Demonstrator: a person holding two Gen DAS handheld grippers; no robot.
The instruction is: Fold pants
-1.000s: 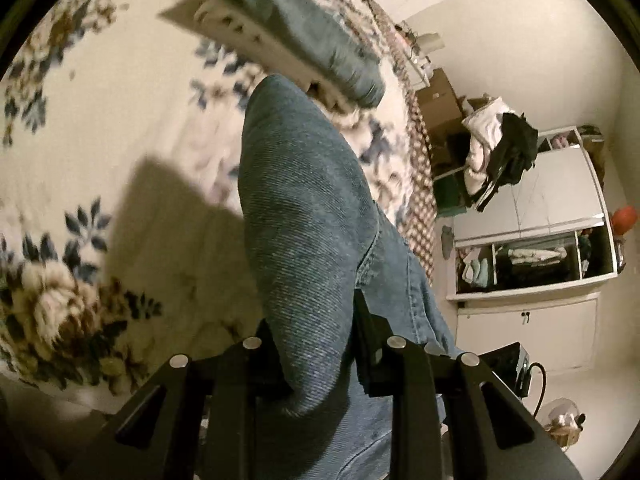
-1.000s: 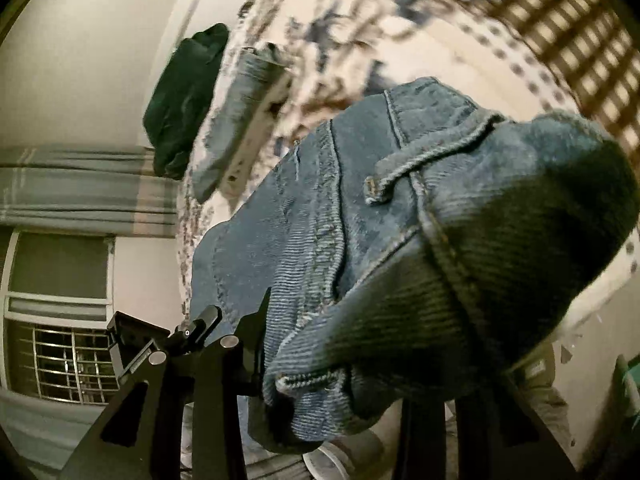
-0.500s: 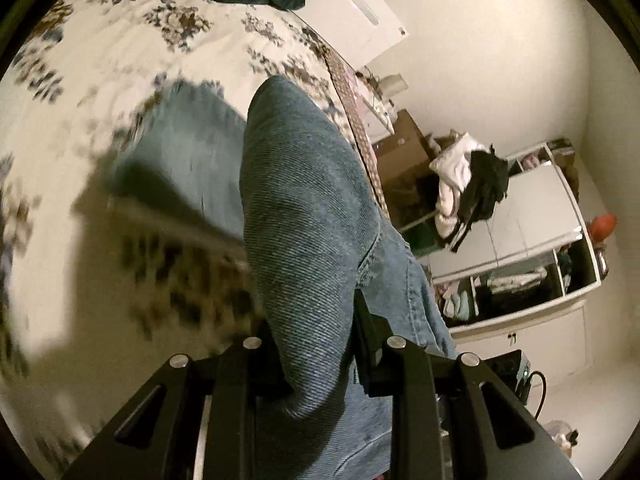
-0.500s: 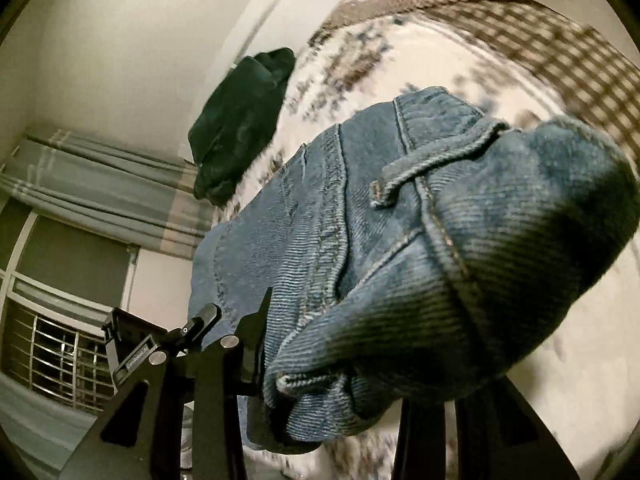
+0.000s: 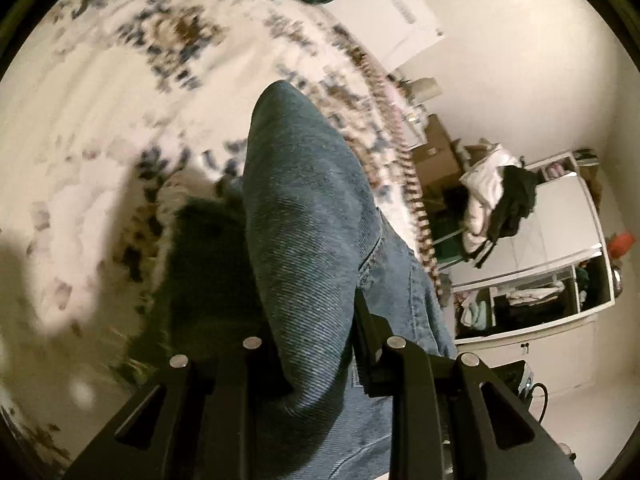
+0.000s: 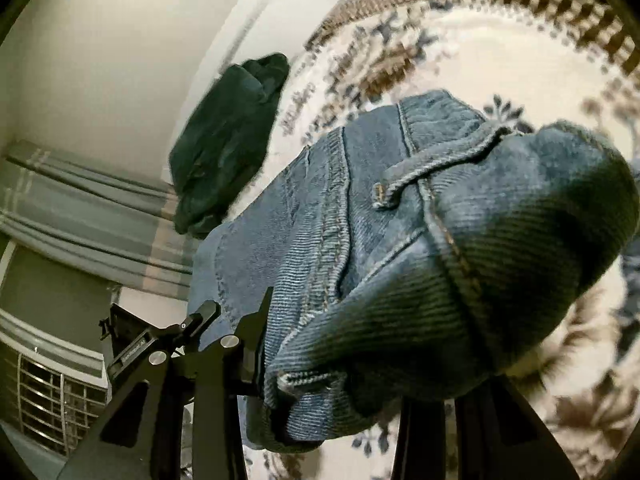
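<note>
Both grippers have a piece of the faded blue denim pants [image 5: 304, 216] pinched between their black fingers. In the left wrist view the left gripper [image 5: 316, 344] is clamped on a thick fold of the denim that bulges up and away from the jaws, with more of the fabric hanging down on the right side past a stitched seam. Under it is the cream bedspread with a blue and brown flower print [image 5: 100, 140], pretty blurry here, with a dark shadow right beneath the fabric.

The right gripper [image 6: 340, 364] is gripping a bunched-up wad of the same pants [image 6: 400, 240], waistband end, with a belt loop [image 6: 432, 164] and the heavy double seams showing. The denim fills most of that view and sits above the flowered bedspread [image 6: 520, 80].

A dark green bundle of clothing [image 6: 228, 140] lies at the far edge of the bed by the wall, well apart from the pants. Off to the right in the left view there's a white wardrobe with open shelves [image 5: 560, 240] and a pile of white and black clothes [image 5: 500, 196] on top.
</note>
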